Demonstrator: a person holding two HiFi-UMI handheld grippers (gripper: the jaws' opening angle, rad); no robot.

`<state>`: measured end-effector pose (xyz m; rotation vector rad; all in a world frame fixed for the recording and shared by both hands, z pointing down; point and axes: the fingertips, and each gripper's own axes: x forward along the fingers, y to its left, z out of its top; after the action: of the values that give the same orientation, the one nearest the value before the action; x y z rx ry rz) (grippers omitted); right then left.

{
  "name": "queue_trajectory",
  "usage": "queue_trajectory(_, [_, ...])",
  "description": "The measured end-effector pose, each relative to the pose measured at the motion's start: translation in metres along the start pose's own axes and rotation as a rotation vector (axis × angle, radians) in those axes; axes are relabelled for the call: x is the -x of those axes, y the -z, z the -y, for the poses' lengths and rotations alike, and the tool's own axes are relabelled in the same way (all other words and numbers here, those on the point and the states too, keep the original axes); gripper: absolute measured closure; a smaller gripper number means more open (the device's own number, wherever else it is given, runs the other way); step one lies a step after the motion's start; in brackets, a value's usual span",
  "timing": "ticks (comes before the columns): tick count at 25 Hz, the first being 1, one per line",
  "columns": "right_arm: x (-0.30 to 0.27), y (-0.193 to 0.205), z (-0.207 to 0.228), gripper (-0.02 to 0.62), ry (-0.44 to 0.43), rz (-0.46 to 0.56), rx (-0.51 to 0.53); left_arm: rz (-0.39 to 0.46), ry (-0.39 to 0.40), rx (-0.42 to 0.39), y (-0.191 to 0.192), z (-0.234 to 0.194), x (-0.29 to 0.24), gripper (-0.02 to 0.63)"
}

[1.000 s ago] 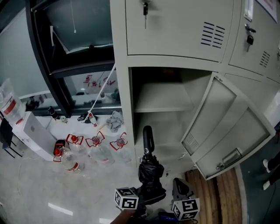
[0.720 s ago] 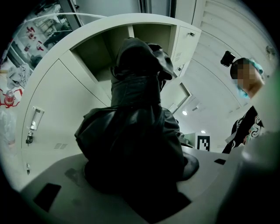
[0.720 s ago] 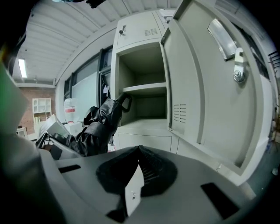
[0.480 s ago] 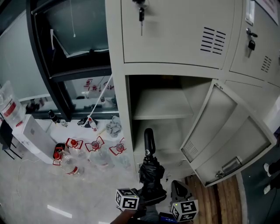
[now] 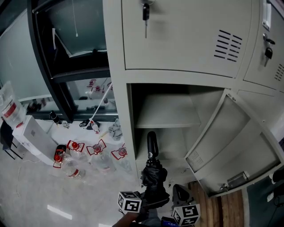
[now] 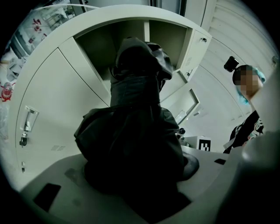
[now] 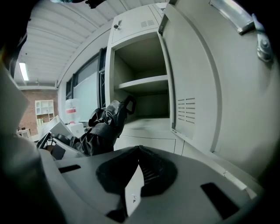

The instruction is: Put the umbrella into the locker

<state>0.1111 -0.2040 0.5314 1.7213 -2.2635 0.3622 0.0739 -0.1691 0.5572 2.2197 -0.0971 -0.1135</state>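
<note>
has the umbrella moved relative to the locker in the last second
Yes, slightly. In the head view the tip of the umbrella now sits closer beneath the front edge of the locker shelf than before, so it has moved toward the open compartment.

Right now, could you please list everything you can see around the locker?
umbrella: one, black, folded, upright in front of the open compartment
locker: one, pale grey, ahead; lower compartment open, with one shelf inside
door: one, pale grey, swung open to the right
key: one, dark, hanging from the upper door's lock
bottles: several, clear with red labels, on the floor left of the locker
box: one, white, on the floor at far left
left claw: one, grey, shut on the umbrella
right claw: one, grey, shut and empty, facing the open compartment
</note>
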Motion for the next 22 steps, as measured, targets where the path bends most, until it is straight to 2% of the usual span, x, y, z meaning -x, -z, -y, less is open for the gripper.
queue_trajectory(14, [-0.038, -0.023, 0.022, 0.594, 0.008, 0.013, -0.014, 0.007, 0.031, 0.09, -0.042, -0.027, -0.021, 0.334])
queue_trajectory(18, [-0.048, -0.028, 0.027, 0.594, 0.008, 0.017, -0.023, 0.026, 0.055, 0.156, -0.058, -0.033, -0.025, 0.334])
queue_trajectory(22, [-0.058, -0.033, 0.03, 0.594, 0.006, 0.02, -0.032, 0.083, 0.097, 0.249, -0.082, -0.038, -0.03, 0.334])
